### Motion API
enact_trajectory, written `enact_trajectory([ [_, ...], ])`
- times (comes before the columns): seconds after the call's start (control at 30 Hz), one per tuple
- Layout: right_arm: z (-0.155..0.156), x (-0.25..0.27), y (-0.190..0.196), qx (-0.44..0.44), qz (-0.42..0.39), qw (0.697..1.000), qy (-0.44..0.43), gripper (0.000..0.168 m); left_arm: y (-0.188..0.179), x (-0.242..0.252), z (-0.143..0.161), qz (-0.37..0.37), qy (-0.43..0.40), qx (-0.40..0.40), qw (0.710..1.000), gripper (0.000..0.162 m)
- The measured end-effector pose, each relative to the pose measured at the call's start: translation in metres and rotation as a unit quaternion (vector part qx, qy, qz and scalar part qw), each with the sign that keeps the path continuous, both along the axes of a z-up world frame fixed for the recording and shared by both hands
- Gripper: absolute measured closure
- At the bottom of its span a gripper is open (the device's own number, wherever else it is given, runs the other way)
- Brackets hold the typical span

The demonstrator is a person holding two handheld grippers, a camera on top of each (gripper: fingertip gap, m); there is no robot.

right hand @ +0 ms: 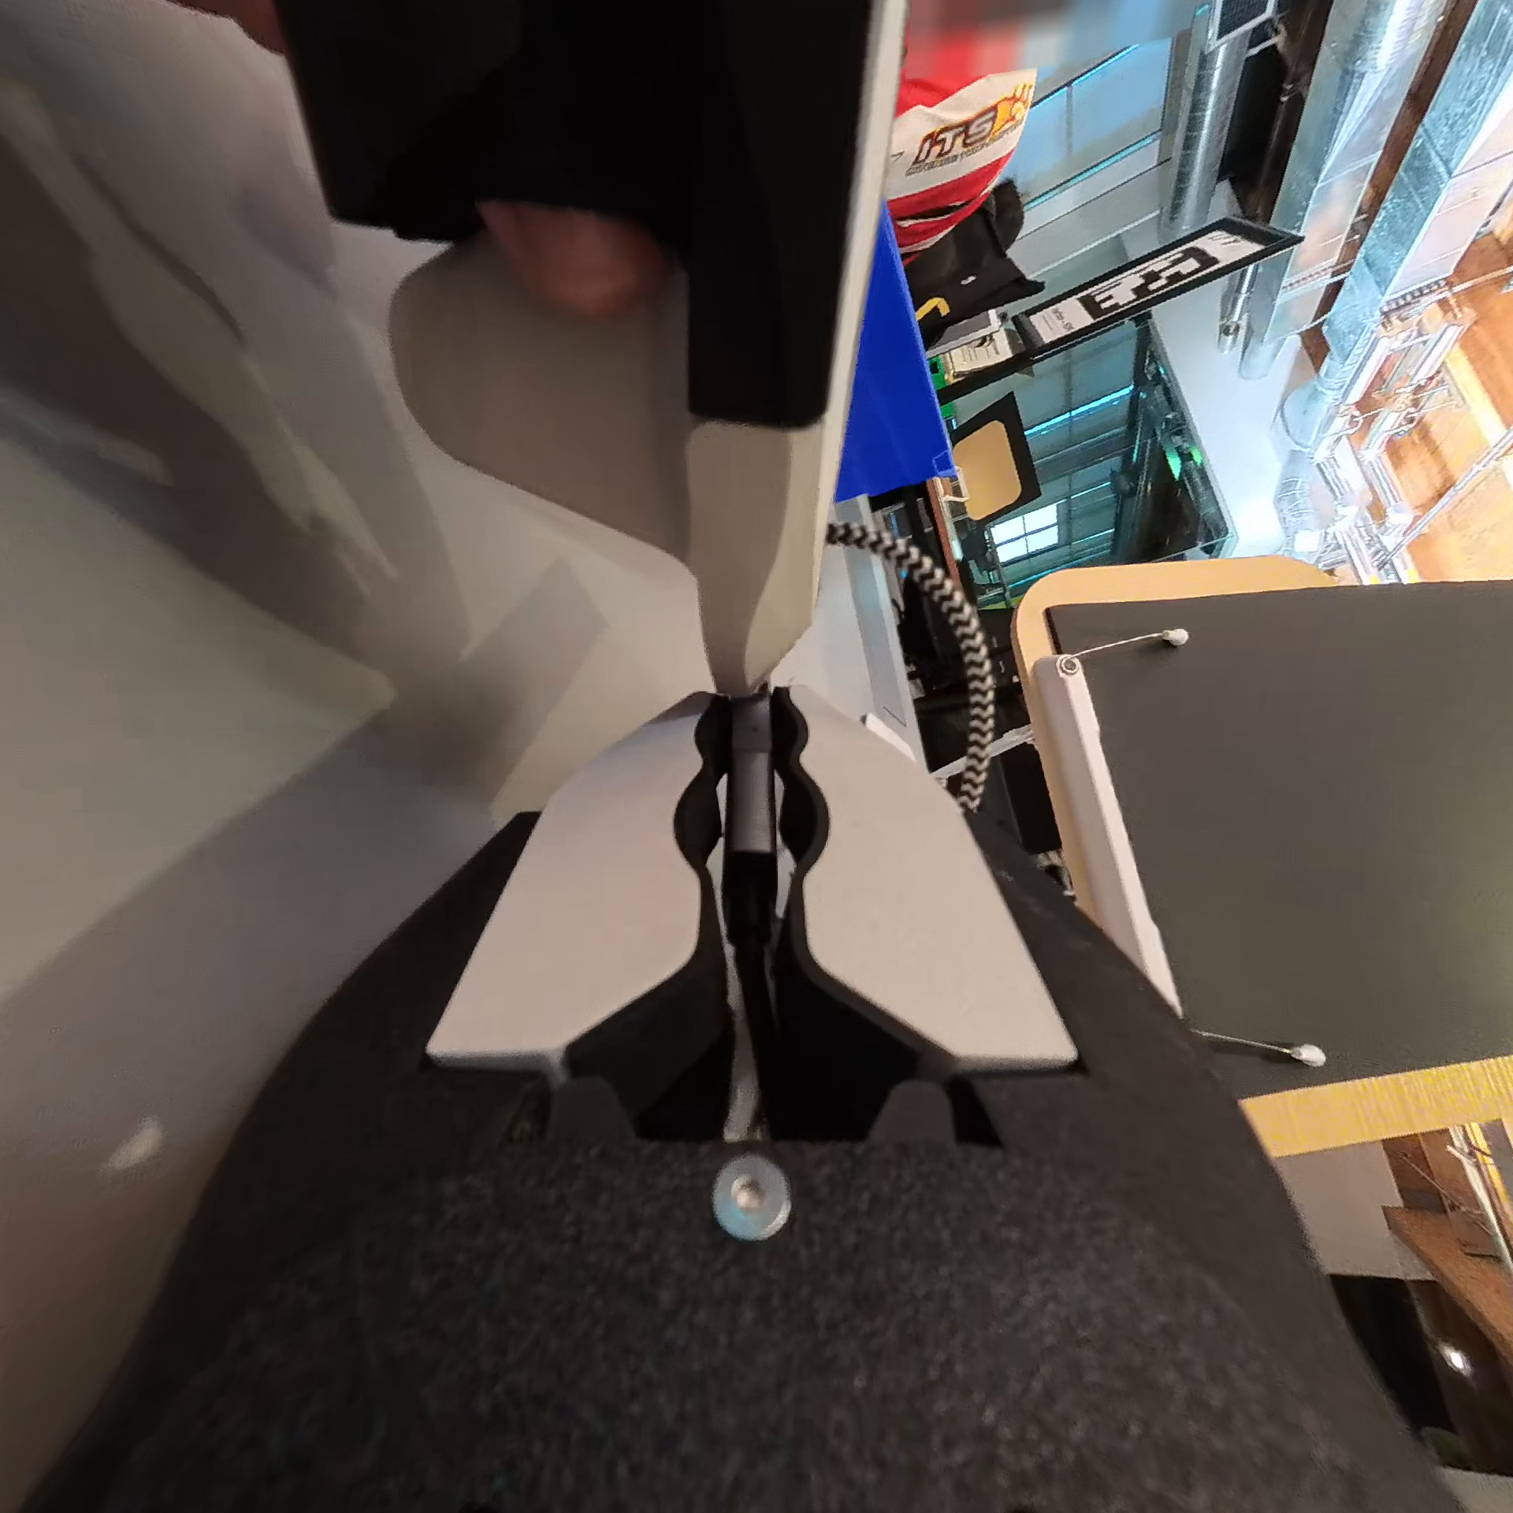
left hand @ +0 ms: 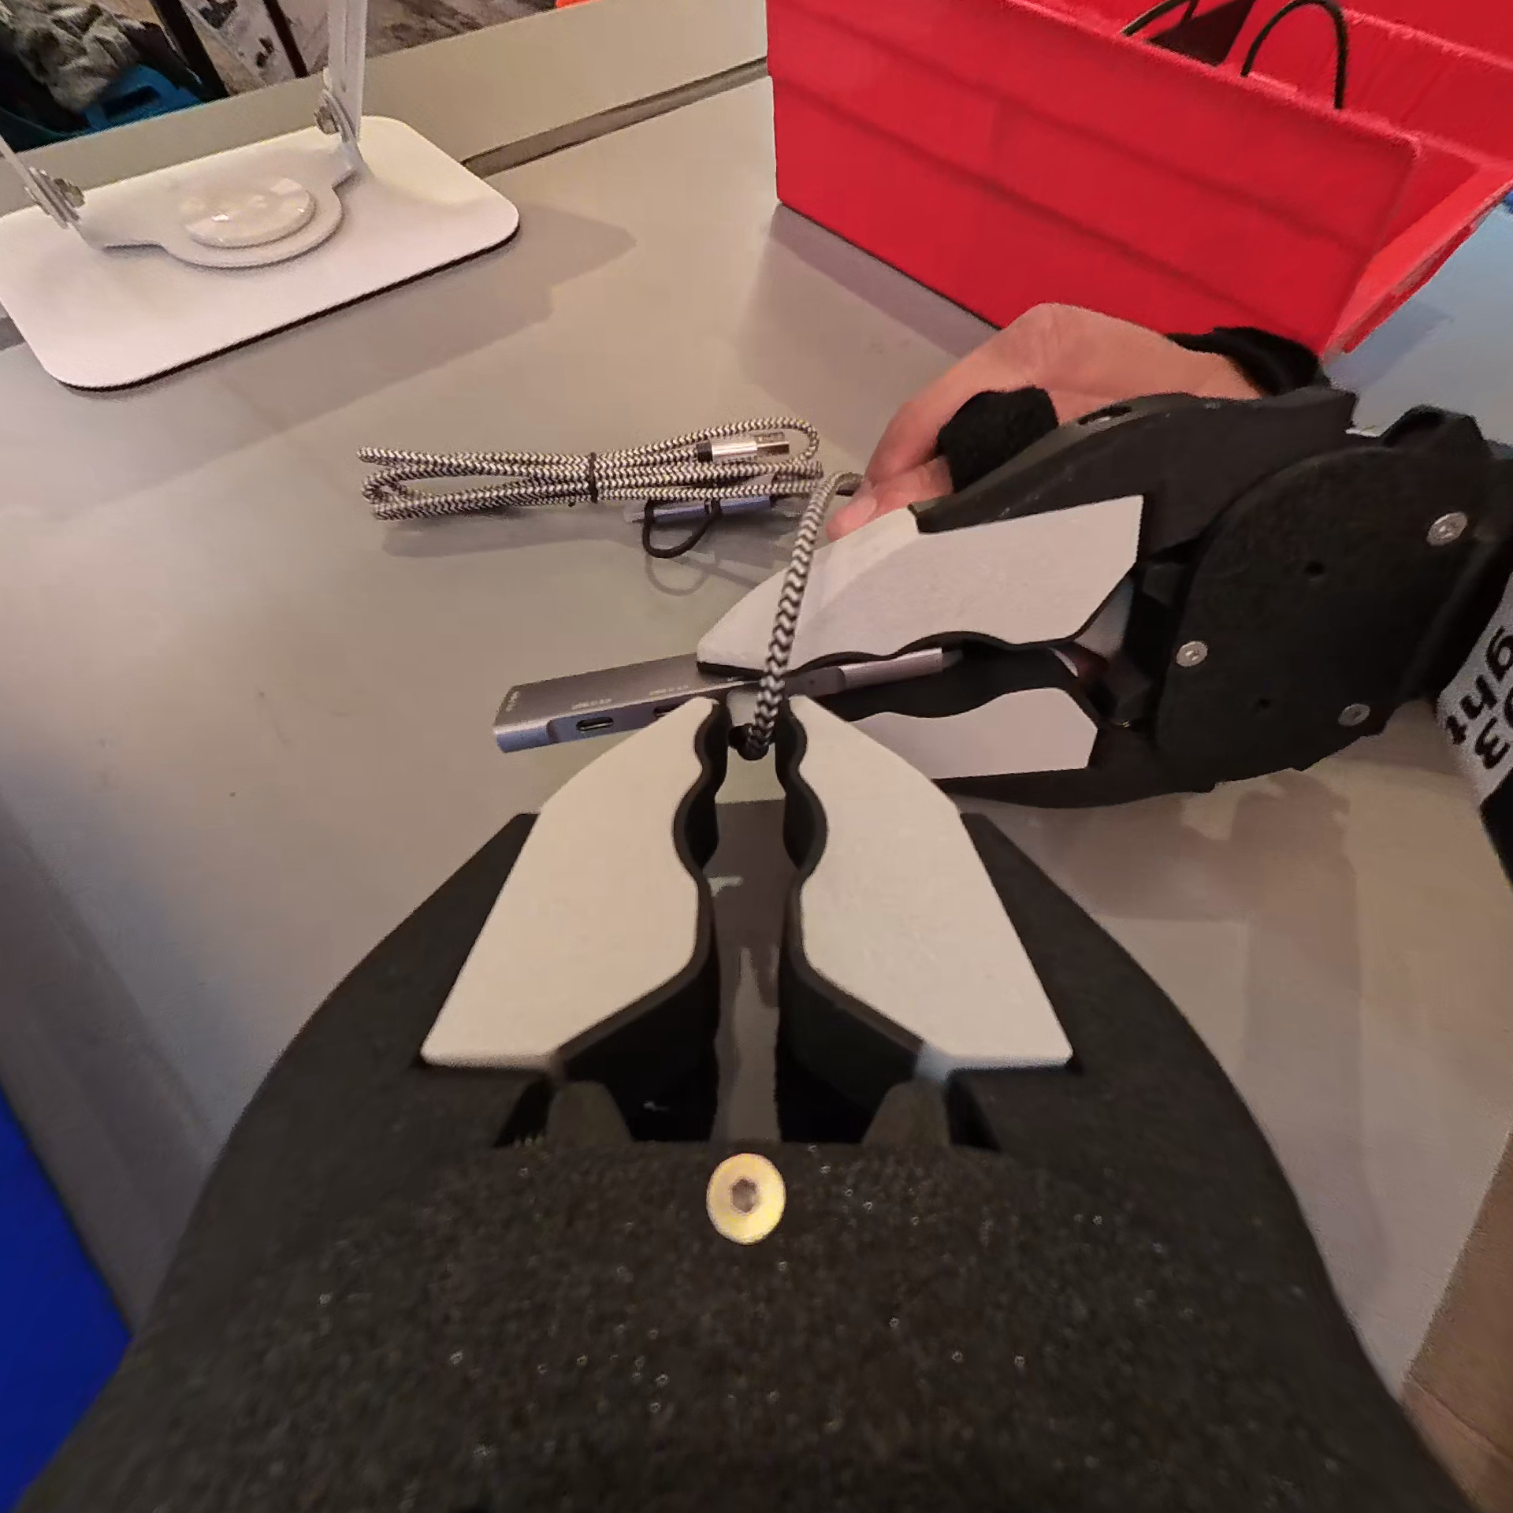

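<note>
Just hub edge between fingers.

Grey tabletop, wood-edged black table, glazed partitions

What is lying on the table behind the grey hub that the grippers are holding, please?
Behind the grey hub a bundled braided cable lies on the table; its far right end is hidden by the hand and right gripper fingers.

The hub's right end is hidden inside the right tongs; the red bin is cut off at the top edge.
</note>
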State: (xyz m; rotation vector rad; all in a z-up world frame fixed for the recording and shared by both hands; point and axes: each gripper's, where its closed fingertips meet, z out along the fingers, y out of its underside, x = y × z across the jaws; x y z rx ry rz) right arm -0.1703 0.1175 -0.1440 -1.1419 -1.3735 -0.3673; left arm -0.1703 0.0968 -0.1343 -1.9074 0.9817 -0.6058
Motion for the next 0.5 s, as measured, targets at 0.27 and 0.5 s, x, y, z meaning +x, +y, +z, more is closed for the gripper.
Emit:
enact_trajectory([
  [0.27,-0.004,0.043,0.032,-0.042,-0.096,0.994,0.007,0.158,-0.006,-0.050,0.041,0.038,-0.048,0.020,0.998,0.151],
  [0.5,0.013,0.032,0.005,-0.121,0.017,0.986,0.110,0.159,-0.002,-0.056,0.020,0.068,-0.079,0.002,0.995,0.151],
])
